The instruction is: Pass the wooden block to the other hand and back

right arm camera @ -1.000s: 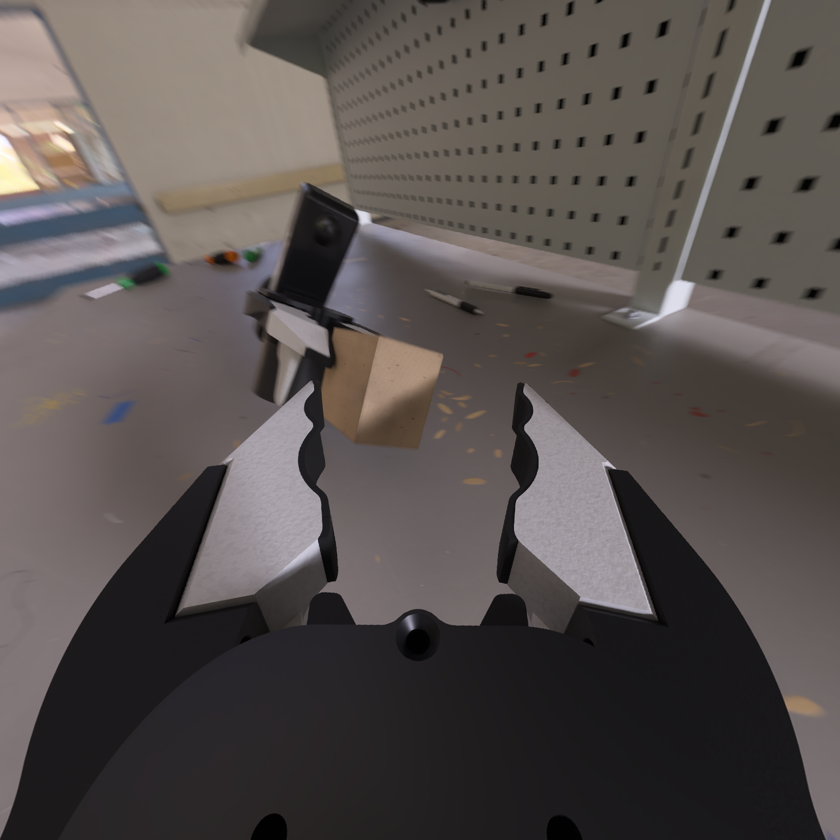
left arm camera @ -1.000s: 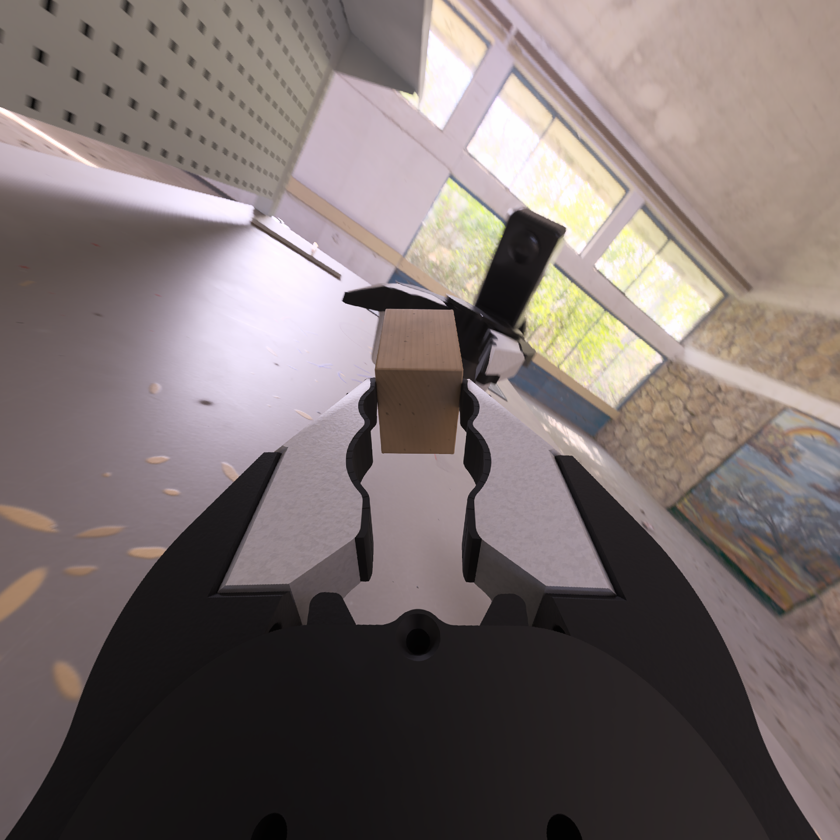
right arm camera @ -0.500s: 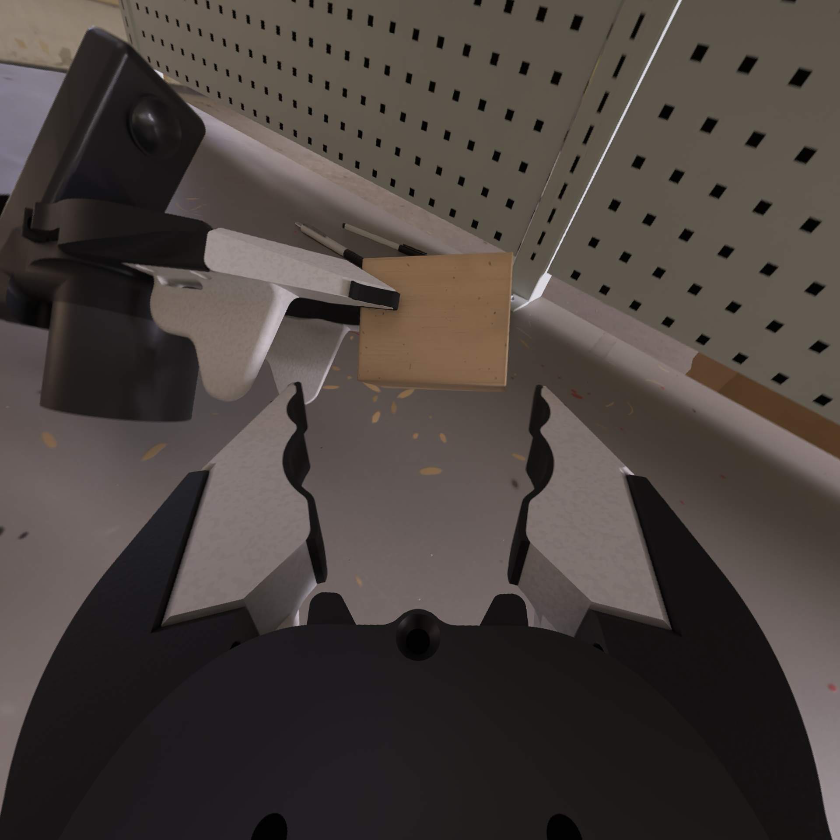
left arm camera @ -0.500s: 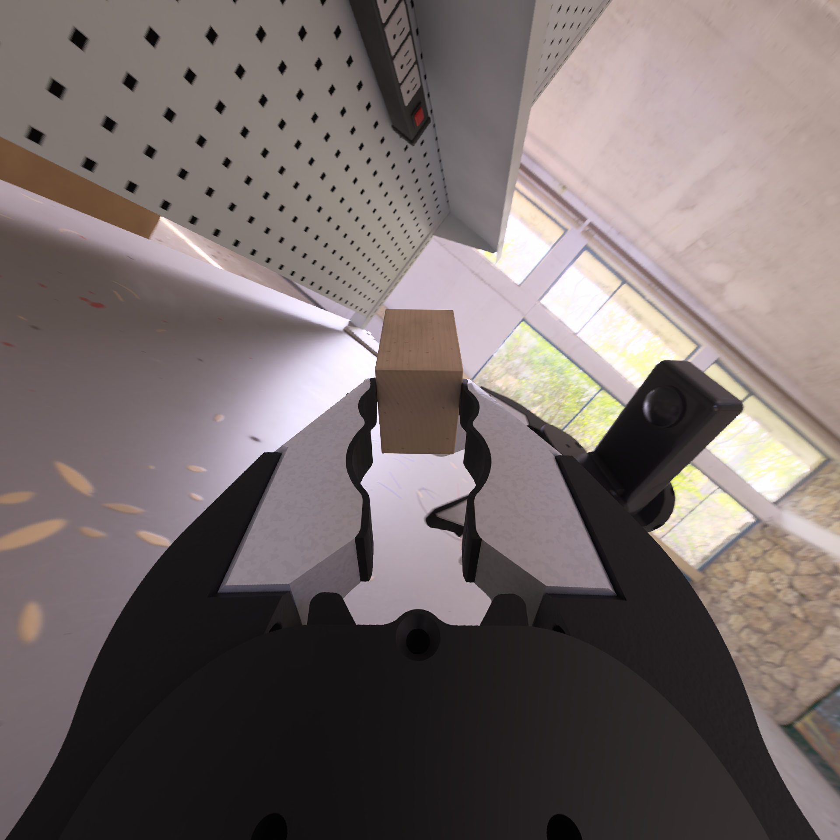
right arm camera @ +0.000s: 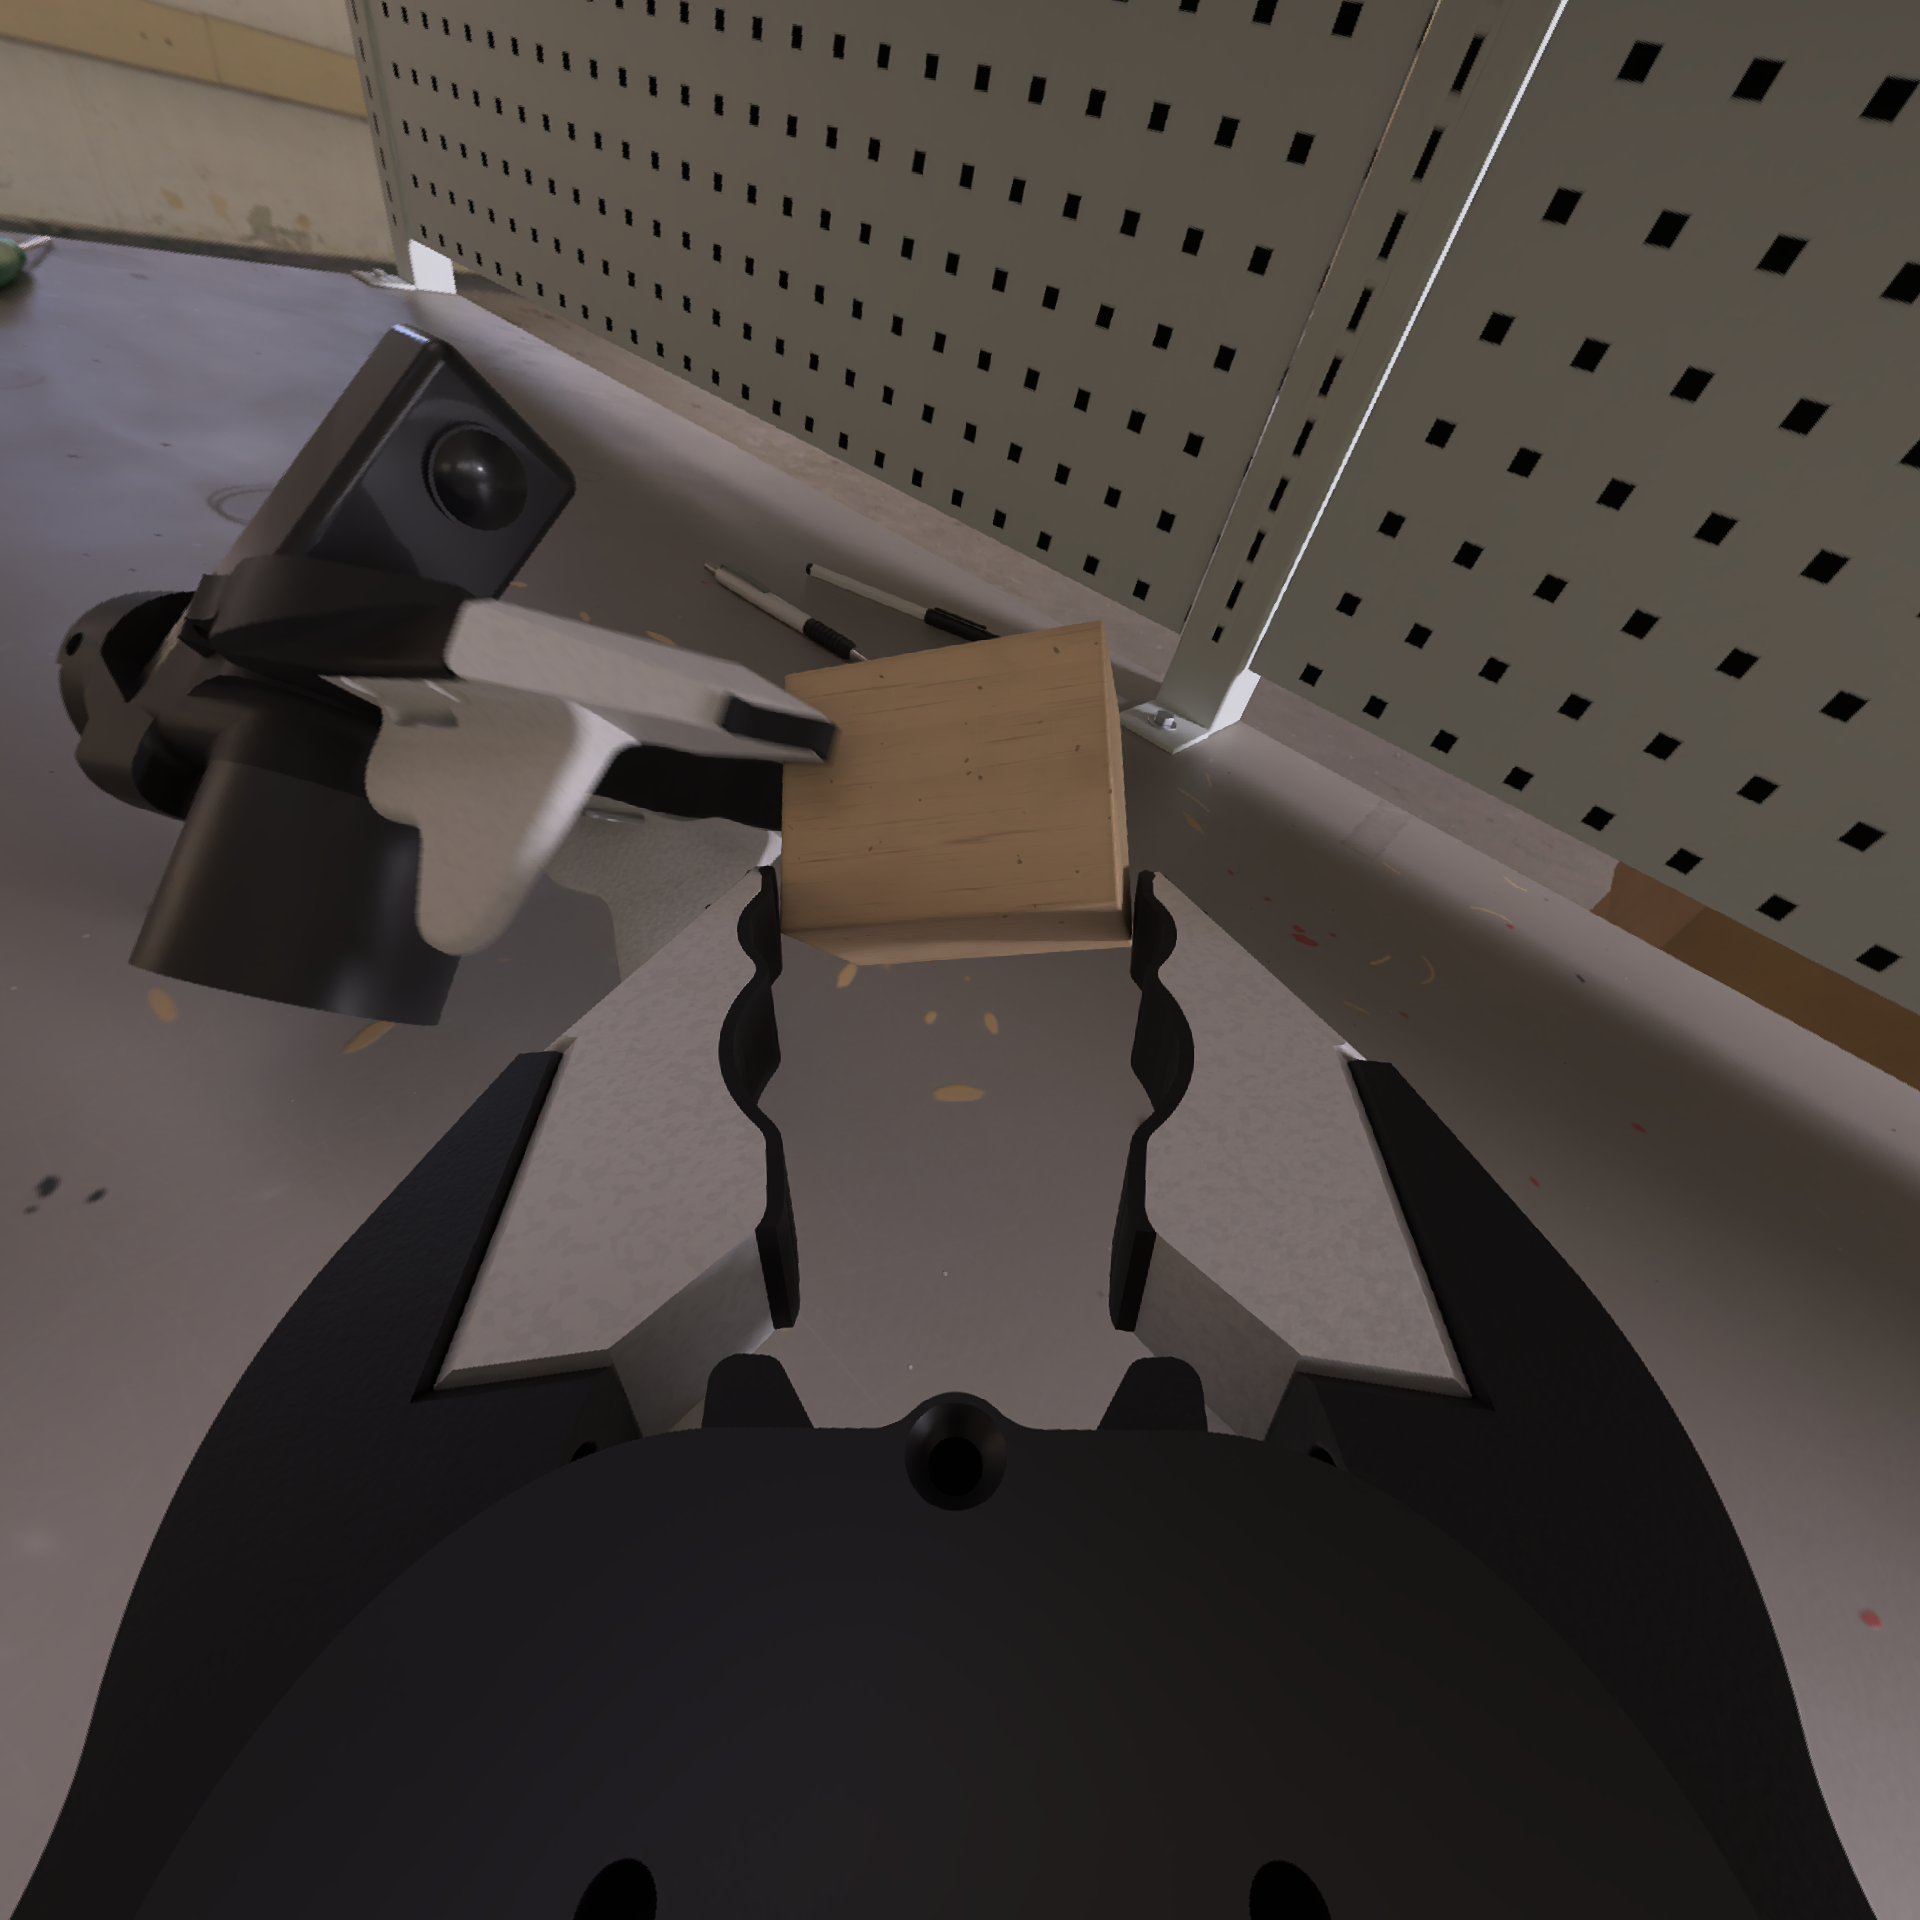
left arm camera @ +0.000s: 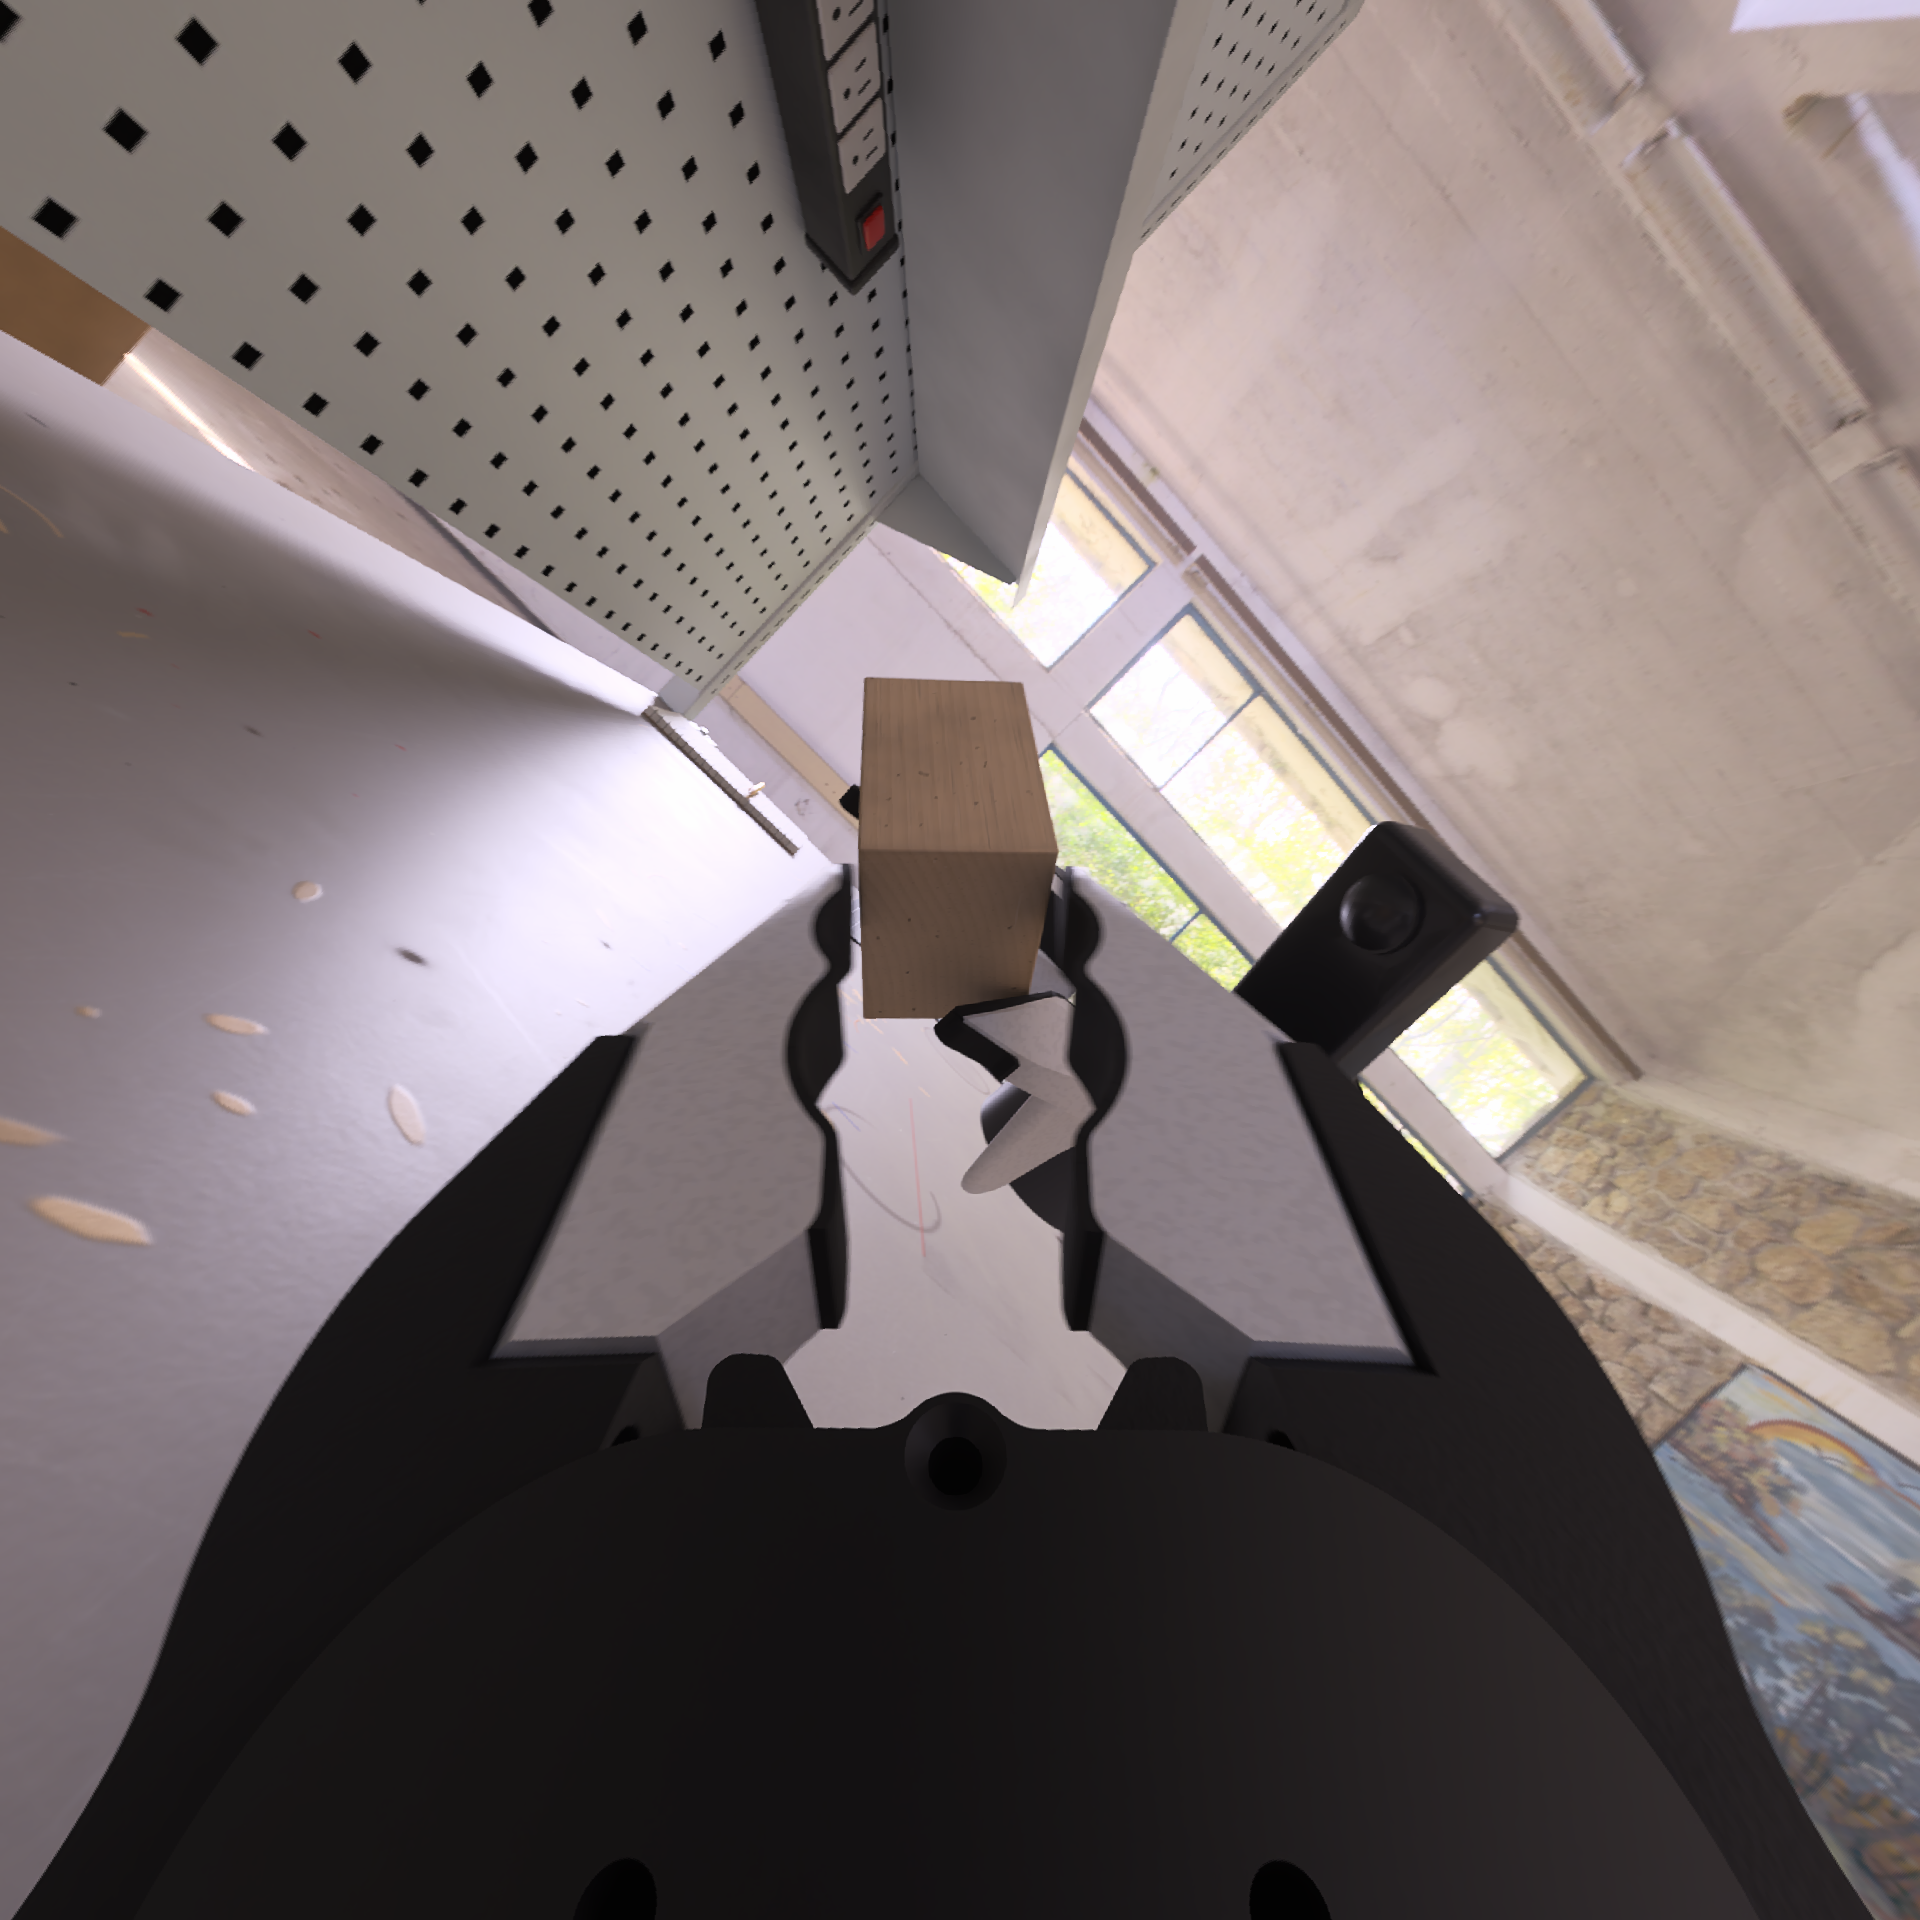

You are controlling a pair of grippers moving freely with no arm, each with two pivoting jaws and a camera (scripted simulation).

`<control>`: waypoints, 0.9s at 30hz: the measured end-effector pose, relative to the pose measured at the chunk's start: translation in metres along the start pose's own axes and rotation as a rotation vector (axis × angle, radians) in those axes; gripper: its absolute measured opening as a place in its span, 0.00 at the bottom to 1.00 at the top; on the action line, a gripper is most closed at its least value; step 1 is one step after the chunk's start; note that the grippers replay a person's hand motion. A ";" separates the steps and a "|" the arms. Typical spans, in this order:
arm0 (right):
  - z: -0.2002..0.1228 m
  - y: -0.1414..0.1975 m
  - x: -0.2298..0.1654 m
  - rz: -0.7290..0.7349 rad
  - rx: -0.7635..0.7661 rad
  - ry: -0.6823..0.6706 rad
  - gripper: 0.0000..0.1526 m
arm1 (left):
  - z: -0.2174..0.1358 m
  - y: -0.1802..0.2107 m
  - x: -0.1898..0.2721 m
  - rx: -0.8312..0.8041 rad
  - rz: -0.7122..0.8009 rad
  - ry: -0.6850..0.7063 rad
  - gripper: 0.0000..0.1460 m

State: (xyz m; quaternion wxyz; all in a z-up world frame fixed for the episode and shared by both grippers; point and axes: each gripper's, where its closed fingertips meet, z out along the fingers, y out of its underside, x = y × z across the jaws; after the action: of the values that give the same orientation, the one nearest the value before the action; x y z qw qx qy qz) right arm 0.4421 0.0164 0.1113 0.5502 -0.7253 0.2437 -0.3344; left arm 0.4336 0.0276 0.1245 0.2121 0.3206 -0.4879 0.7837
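Note:
The wooden block (left arm camera: pixel 951 831) is a light tan cuboid held in the air between the tips of my left gripper (left arm camera: pixel 954 914), which is shut on its sides. In the right wrist view the block (right arm camera: pixel 956 790) sits at the tips of my right gripper (right arm camera: pixel 956 904). Its jaws have narrowed onto the block's near end, one pad on each side. The left gripper (right arm camera: pixel 774 764) comes in from the left and clamps the block's left end top and bottom. One right finger (left arm camera: pixel 1029 1055) shows under the block in the left wrist view.
A white pegboard (right arm camera: pixel 1039 260) stands close behind the block, with a foot bracket (right arm camera: pixel 1195 717). Two pens (right arm camera: pixel 790 613) lie on the grey table (right arm camera: pixel 312 1195) among wood shavings. A power strip (left arm camera: pixel 847 125) hangs on the pegboard. Windows and a stone wall lie beyond.
My right gripper has moved up to the block and its jaws have narrowed from wide open onto the block's sides. The left gripper has kept hold and turned somewhat.

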 end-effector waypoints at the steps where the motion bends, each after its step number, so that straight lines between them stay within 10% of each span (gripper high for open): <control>1: 0.000 0.001 0.001 0.004 0.000 -0.006 0.45 | 0.000 -0.001 0.001 0.002 -0.007 0.009 0.37; 11: -0.002 0.021 0.002 -0.246 -0.141 -0.090 0.45 | -0.002 0.006 -0.018 -0.167 0.131 -0.124 0.65; 18: -0.001 0.038 -0.015 -0.611 -0.247 -0.105 0.45 | -0.007 0.020 -0.025 -0.336 0.135 -0.128 0.60; 27: -0.004 0.033 -0.018 -0.534 -0.217 -0.143 0.45 | -0.008 0.036 -0.023 -0.440 0.078 -0.078 0.45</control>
State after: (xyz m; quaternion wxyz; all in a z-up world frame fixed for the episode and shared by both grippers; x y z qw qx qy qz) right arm 0.4281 0.0179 0.0764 0.3775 -0.8401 0.0392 -0.3876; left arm 0.4244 0.0185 0.0837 0.2271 0.2776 -0.6669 0.6531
